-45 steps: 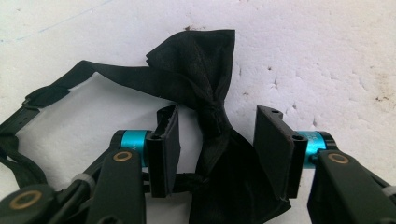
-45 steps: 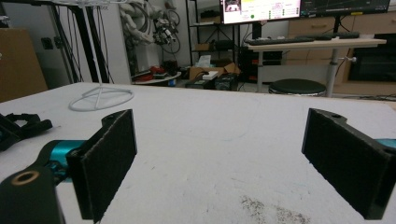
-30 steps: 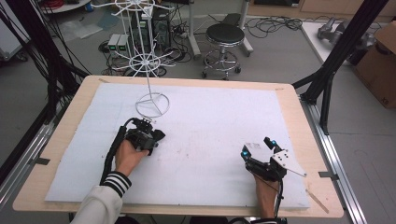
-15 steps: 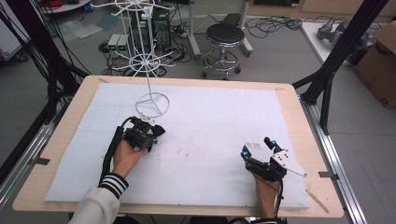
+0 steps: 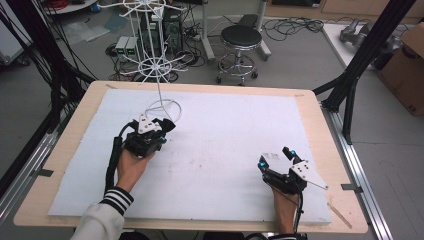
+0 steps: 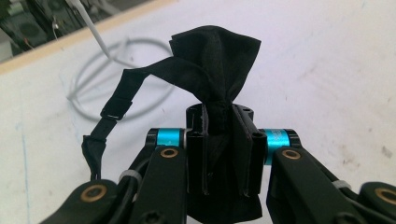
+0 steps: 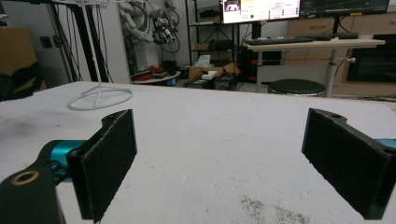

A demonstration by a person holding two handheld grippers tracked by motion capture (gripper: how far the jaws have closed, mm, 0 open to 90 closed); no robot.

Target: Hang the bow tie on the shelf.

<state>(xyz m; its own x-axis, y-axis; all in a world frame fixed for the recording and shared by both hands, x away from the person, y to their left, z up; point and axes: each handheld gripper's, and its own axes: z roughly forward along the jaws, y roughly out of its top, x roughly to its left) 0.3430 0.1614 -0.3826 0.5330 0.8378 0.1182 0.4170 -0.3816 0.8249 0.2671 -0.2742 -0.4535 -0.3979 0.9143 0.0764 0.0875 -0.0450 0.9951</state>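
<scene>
1. Since 1 s ago: left gripper [image 5: 165,126] has crept fwd toward the far-left part of the table [image 5: 310,107], closer to the stand [image 5: 161,107]; right gripper [image 5: 276,159] hasn't budged.
2. Key relation: the stand's ring base lies just ahead of the left gripper and slightly to its left. In the left gripper view the ring sits up-left beyond the cloth [image 6: 212,60]. Rod goes straight up from the ring, so the stand's long axis is vertical; hooks sit higher up on it.
3. Left hand is much nearer the stand; right is well apart, near the table's front-right corner.
4. Left gripper [image 6: 219,140]: jaws together, clamped on the black cloth. Cloth bunches up above the jaw tips, some hangs below; a strap [image 6: 116,109] w/ a small clip droops off to the left.
5. Cloth is off the table, carried in the jaws, near the ring but not touching it as far as I can tell.
6. Right gripper [image 7: 219,158]: jaws wide apart, nothing btwn them, low over the white mat [image 7: 224,126].
7. Judgement: next move prob. lifts the cloth to a hook, so it needs height and a little leftward shift; strap could snag the ring wire.
</scene>
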